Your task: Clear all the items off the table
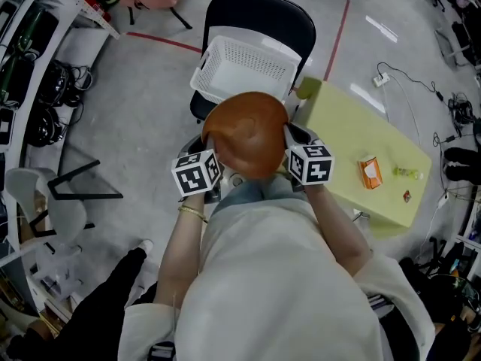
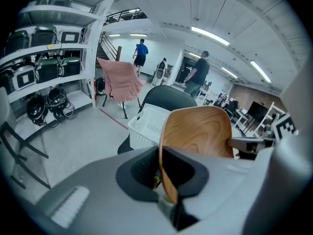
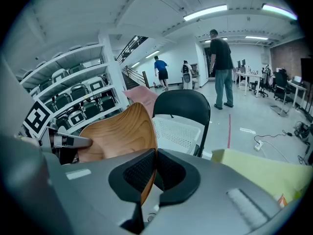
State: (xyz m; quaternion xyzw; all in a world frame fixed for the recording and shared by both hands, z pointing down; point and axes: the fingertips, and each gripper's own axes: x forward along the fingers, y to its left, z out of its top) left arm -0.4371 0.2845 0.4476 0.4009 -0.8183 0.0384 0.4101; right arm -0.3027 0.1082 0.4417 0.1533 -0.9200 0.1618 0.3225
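Between left gripper (image 2: 159, 170) and right gripper (image 3: 154, 173), each pinching its thin rim, hangs a wooden bowl (image 1: 246, 132), white basket (image 1: 244, 70) just ahead; uneven pull could slip it.

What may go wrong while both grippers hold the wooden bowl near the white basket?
1. The left gripper and right gripper pinch only the rim of the wooden bowl, on opposite sides; if one hand lags, it may slip or twist out.
2. The white basket sits on a chair; a hard drop might push it off.
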